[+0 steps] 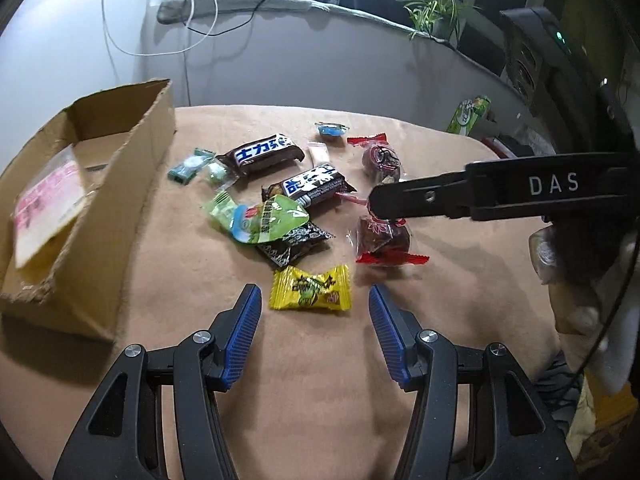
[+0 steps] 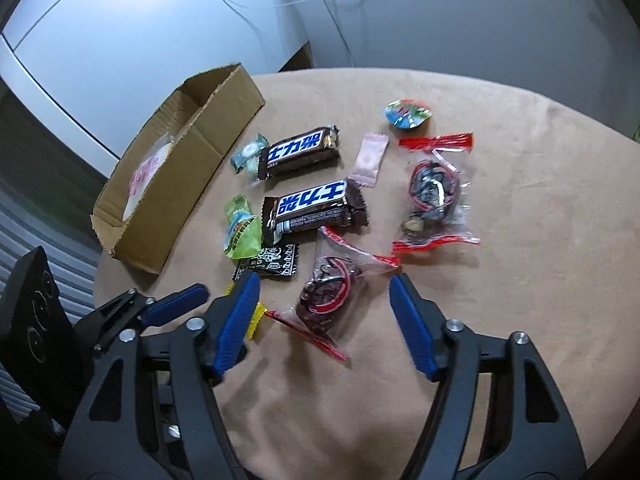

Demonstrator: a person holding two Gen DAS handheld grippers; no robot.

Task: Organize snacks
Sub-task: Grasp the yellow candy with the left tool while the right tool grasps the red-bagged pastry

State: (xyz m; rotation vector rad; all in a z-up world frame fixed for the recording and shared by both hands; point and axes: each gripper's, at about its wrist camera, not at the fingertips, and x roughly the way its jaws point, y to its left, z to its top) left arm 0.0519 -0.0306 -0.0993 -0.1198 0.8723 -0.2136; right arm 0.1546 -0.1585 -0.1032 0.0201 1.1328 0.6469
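My left gripper (image 1: 314,312) sits nearest, its fingers spread and holding nothing, with the yellow candy (image 1: 311,288) just past the tips at twelve o'clock. My right gripper (image 2: 324,308) is spread too, the clear bag of dark sweets (image 2: 330,292) lying between its fingers; I cannot tell whether they touch it. On the tan tablecloth (image 2: 520,280), two chocolate bars (image 2: 316,208) lie at twelve o'clock of that bag. The cardboard box (image 2: 176,184) sits at ten o'clock, a pink packet (image 1: 44,200) inside it.
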